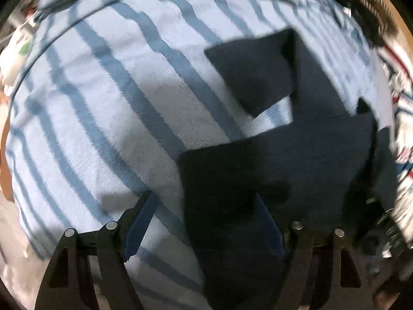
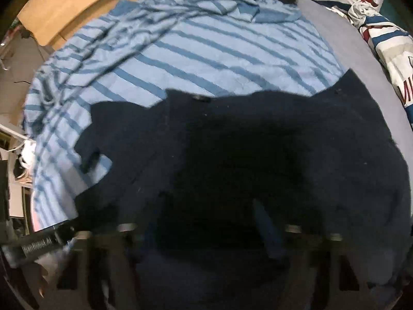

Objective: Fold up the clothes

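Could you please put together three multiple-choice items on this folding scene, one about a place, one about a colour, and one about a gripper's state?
1. What does the dark navy garment lie on?
A. A bare wooden floor
B. The striped sheet
C. A metal rack

2. What colours is the striped sheet?
A. Light blue with darker blue stripes
B. Yellow with green stripes
C. Plain white

3. How does the left gripper stand?
A. Shut on a red towel
B. Out of view
C. Open, holding nothing

Answers:
1 B, the navy cloth overlaps the striped fabric in both wrist views.
2 A, dark blue bands cross a pale blue ground.
3 C, its blue-padded fingers stand wide apart, with sheet and garment showing between them.
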Tool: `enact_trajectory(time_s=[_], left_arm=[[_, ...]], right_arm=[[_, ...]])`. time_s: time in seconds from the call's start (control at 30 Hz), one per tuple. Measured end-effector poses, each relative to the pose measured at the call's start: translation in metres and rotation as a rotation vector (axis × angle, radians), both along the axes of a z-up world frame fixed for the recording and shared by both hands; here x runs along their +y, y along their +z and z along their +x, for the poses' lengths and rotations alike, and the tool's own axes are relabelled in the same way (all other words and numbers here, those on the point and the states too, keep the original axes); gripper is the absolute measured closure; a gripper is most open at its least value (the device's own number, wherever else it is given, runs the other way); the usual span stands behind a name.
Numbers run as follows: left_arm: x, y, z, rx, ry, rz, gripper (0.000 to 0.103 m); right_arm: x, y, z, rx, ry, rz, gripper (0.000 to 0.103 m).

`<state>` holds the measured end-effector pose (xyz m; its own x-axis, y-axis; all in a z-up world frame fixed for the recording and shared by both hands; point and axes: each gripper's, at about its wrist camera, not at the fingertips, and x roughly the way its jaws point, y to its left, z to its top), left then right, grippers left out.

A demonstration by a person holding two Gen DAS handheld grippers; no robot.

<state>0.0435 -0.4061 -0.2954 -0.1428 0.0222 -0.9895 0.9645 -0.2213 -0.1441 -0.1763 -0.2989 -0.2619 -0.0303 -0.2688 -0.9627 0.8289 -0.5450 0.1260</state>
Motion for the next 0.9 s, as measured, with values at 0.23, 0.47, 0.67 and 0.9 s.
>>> enact_trajectory(time_s=[0.23, 0.47, 0.67, 0.9], left_arm=[[0.016, 0.008, 0.004, 0.018, 0.009, -0.063, 0.062], [0.043, 0.006, 0.013, 0.178, 0.156, 0.090, 0.065], [0.069, 0.009, 0.016, 0.258, 0.147, 0.090, 0.088], [0.052, 0.077, 0.104, 0.417, 0.330, -0.113, 0.098]], right_arm=[[0.128, 0.067, -0.077, 0.084, -0.398, -0.183, 0.101], [0.382, 0.130, -0.082, 0.196, -1.107, -0.261, 0.100], [0.464, 0.097, -0.041, 0.052, -1.355, -0.140, 0.049], [0.381, 0.114, -0.025, 0.037, -1.106, -0.229, 0.028]])
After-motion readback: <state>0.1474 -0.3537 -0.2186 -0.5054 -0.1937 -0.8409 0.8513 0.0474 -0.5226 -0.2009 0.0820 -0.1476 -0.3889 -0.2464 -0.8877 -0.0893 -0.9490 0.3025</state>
